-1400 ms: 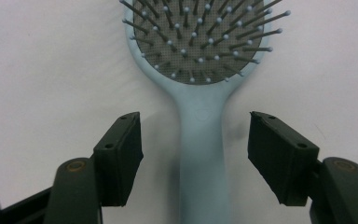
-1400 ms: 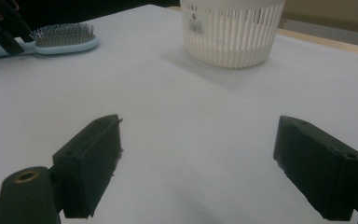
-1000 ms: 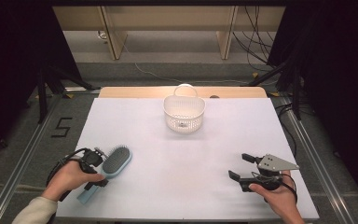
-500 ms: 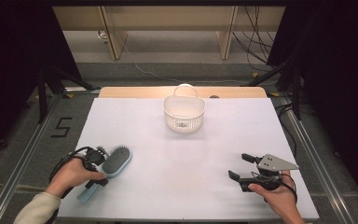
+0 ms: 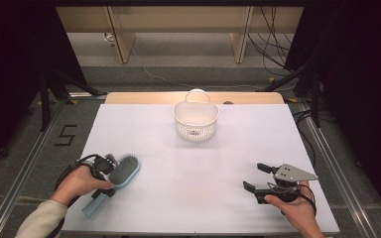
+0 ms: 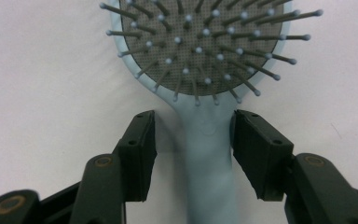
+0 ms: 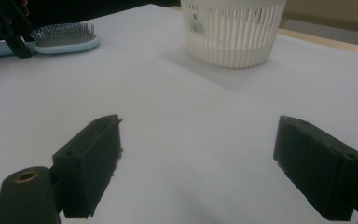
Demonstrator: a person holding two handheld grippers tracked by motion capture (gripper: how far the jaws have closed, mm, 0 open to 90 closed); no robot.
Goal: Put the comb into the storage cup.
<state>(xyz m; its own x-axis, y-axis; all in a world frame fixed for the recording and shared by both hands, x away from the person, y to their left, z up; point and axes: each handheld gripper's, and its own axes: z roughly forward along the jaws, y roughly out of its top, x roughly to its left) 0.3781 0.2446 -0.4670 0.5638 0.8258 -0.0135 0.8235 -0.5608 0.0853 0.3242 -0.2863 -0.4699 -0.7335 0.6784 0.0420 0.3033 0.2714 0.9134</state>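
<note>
Hairbrush (image 6: 205, 93) handle sits between the left gripper's (image 6: 193, 140) jaws, which have just been closing but do not yet touch it, a gap showing on each side. Keep them centred on the neck below the bristles and squeeze squarely before lifting. The brush lies bristles up near the table's (image 5: 193, 198) front-left corner. Right gripper (image 5: 255, 179) rests released, empty, near the front-right; the basket (image 5: 196, 119) stands by the far edge.

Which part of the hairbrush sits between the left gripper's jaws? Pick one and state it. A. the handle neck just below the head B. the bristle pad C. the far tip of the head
A: in the left gripper view the left gripper straddles the pale blue neck of the hairbrush, below the bristles.
</note>
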